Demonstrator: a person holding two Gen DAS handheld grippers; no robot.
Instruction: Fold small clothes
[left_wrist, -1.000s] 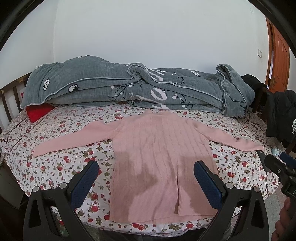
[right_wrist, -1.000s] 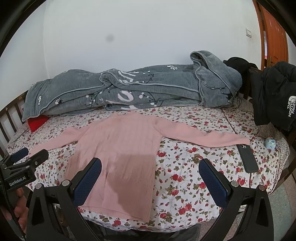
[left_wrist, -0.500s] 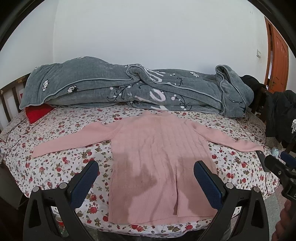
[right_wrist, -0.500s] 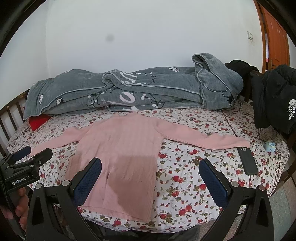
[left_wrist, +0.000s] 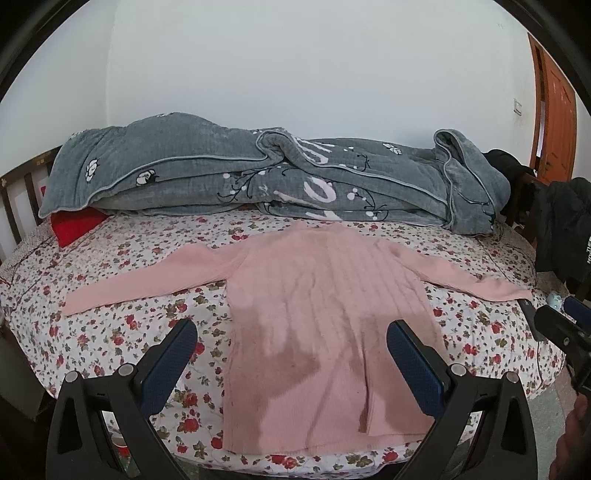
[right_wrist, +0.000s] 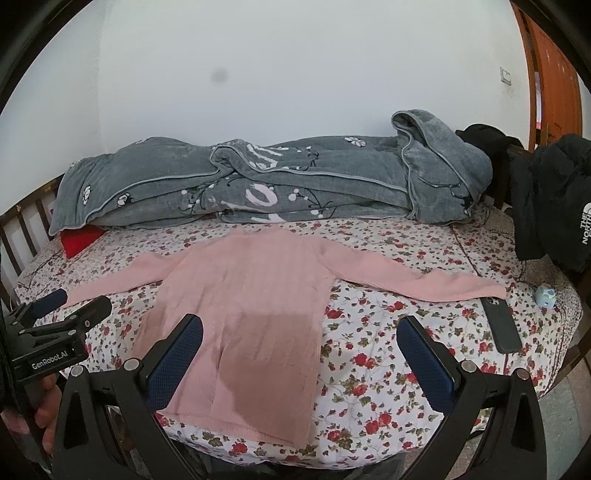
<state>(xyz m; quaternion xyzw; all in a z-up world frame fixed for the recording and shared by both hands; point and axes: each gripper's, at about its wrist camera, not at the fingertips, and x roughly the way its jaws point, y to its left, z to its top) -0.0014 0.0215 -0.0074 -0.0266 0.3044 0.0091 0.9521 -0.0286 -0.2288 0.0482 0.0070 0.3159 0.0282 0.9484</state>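
Little has moved since the earlier frames: both cameras have only drifted slightly, and the pink sweater (left_wrist: 325, 314) lies as before.

It is spread flat on the floral bed (left_wrist: 129, 332), sleeves out; left gripper (left_wrist: 291, 343) and right gripper (right_wrist: 301, 339) hover wide open, holding nothing; best to pinch a sleeve cuff and fold inward (judging by the layout); a phone (right_wrist: 502, 328) lies just beside the right cuff; a grey quilt (left_wrist: 258, 177) is heaped behind.
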